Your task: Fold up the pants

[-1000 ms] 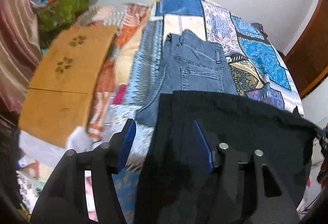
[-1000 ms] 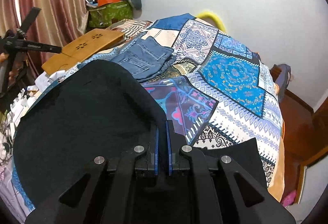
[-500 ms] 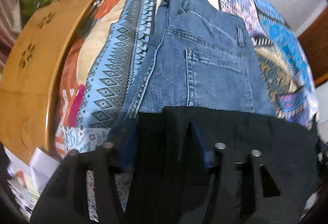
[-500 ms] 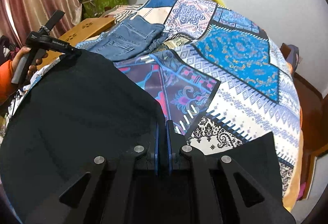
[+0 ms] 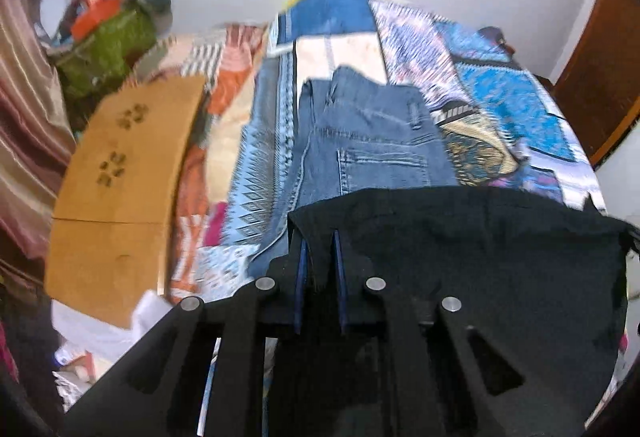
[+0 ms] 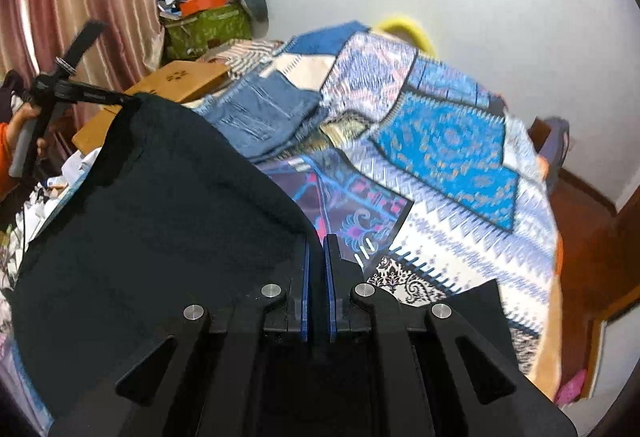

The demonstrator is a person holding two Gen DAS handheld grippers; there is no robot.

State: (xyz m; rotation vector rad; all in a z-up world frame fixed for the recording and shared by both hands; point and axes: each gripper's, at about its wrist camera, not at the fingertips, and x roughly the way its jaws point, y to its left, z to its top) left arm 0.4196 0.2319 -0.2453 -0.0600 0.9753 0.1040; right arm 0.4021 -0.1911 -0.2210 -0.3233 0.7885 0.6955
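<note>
The black pants [image 5: 480, 257] hang spread between my two grippers above the bed. Their left top corner lies between the blue pads of my left gripper [image 5: 318, 249], whose jaws are closing on it. From the right wrist view the same gripper [image 6: 128, 99] holds that corner up, with a person's hand [image 6: 20, 125] on its handle. My right gripper [image 6: 316, 249] is shut on the other top edge of the black pants [image 6: 140, 217]. The cloth drops below both views, so its lower part is hidden.
Folded blue jeans [image 5: 372, 141] lie on the patchwork bed cover [image 5: 512, 105] just beyond the black cloth. A wooden lap table [image 5: 120, 177] and a green box [image 5: 104, 49] of clutter stand left of the bed. A brown door [image 5: 600, 77] is at the right.
My left gripper's jaws went from wide apart to nearly together around the pants' corner. It dipped toward the jeans, then drew back up. My right gripper stayed shut on the cloth.
</note>
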